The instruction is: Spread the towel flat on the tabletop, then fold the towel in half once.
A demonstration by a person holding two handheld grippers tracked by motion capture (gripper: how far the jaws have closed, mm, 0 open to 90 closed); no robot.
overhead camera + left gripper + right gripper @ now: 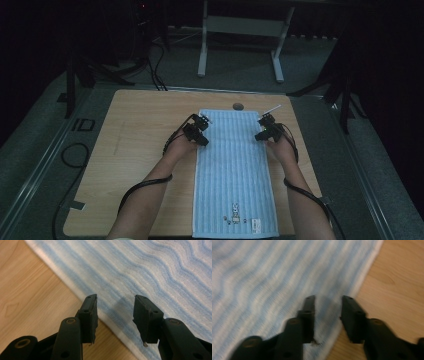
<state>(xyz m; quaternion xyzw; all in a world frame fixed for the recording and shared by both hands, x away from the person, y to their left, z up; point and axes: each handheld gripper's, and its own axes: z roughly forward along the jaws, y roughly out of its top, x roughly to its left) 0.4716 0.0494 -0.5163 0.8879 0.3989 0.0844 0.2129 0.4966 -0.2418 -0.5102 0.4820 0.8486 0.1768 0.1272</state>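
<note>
A pale blue striped towel (234,170) is lying flat and lengthwise on a light wooden table (135,150), running from about 12 o'clock down to the near edge at 6 o'clock, with a small printed motif near its 6 o'clock end. The left gripper (204,131) is hovering over the towel's long edge at about 10 o'clock, its jaws standing apart with nothing pinched between them; in the left gripper view (115,312) the white hem is passing below the gap. The right gripper (261,129) is sitting over the opposite long edge at about 2 o'clock, jaws likewise released and gripping nothing, the towel's border lying under them in the right gripper view (328,315), which is blurred. A small round dark spot (238,106) is showing on the table just past the towel's far end. Beyond the table, grey carpet (240,70) is stretching away to a white metal stand (240,30) at 12 o'clock, with black cables (155,65) trailing at 11 o'clock in a dim room
</note>
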